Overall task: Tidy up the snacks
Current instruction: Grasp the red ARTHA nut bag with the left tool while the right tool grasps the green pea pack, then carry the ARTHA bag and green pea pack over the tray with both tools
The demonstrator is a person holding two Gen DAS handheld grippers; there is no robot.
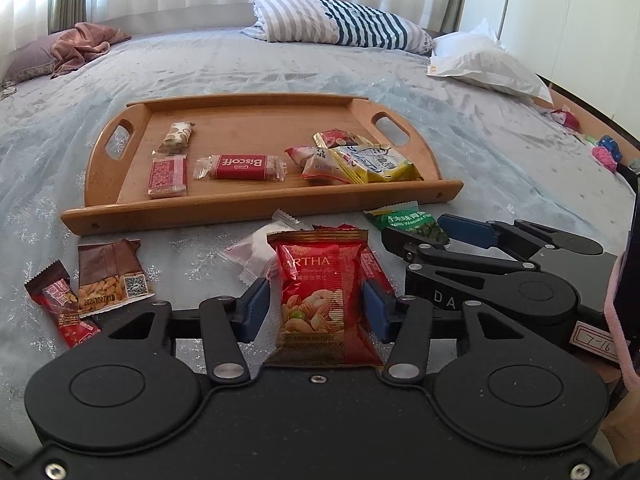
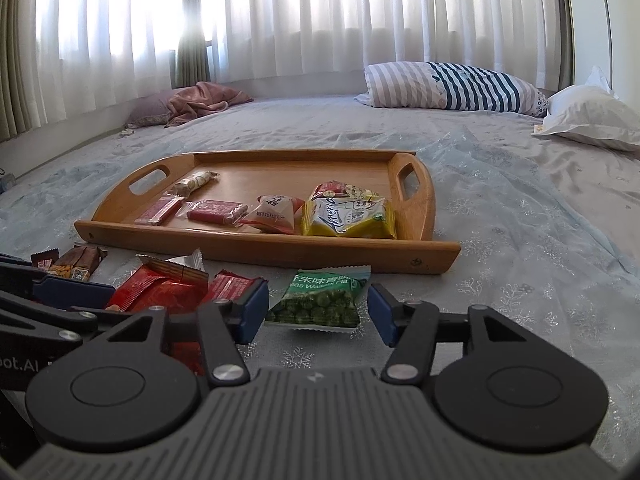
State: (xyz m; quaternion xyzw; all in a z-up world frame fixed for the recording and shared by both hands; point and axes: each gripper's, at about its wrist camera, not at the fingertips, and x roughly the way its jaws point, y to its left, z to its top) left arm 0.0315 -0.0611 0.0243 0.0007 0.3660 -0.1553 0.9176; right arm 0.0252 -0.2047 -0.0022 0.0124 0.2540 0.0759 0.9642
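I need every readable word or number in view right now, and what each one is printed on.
"Biscoff": red biscuit pack in the wooden tray.
"ARTHA": red nut pouch between the open left tongs.
"Wasabi": green pea packet between the open right tongs.
"20241027": brown peanut pack.
"7-16": white tag.
Other wrappers: too blurred.

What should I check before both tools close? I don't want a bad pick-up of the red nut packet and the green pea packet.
1. Red nut packet between left tool fingers: ok.
2. Green pea packet between right tool fingers: ok.
3. Both tools open: ok.
4. Second red packet beside the nut packet, clear of the pads: cannot tell.
5. Free space in wooden tray: ok.
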